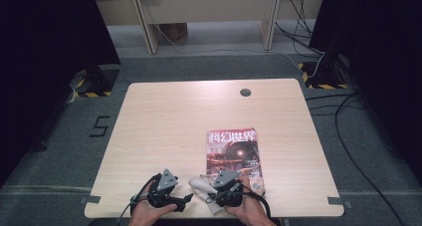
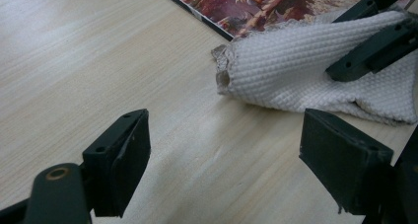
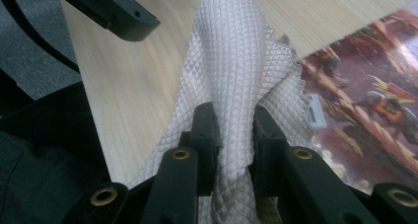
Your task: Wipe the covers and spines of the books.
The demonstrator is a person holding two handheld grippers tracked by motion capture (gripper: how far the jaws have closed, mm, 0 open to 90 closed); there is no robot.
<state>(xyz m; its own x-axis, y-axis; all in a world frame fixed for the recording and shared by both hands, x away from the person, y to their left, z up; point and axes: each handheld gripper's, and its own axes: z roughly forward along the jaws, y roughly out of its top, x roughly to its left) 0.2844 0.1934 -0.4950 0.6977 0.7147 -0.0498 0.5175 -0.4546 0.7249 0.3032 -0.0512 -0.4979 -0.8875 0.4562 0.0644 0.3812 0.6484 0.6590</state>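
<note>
A white waffle-weave cloth [image 1: 200, 185] lies bunched at the table's near edge, partly over the lower left corner of a science-fiction magazine [image 1: 233, 154]. My right gripper [image 3: 235, 130] is shut on a fold of the cloth [image 3: 231, 61], which rises between its two black jaws. My left gripper [image 2: 226, 160] stands open just above the bare wood, with nothing between its jaws. The cloth [image 2: 296, 71] lies a short way beyond the left gripper, with the right gripper's jaws clamped on it at the upper right. In the high view, the left gripper [image 1: 185, 198] sits just left of the right gripper [image 1: 211, 193].
The light wooden table [image 1: 174, 116] has a cable hole [image 1: 245, 92] near its far edge. Both hands sit at the table's front edge. Cables [image 1: 348, 111] trail on the grey floor to the right, and dark curtains flank both sides.
</note>
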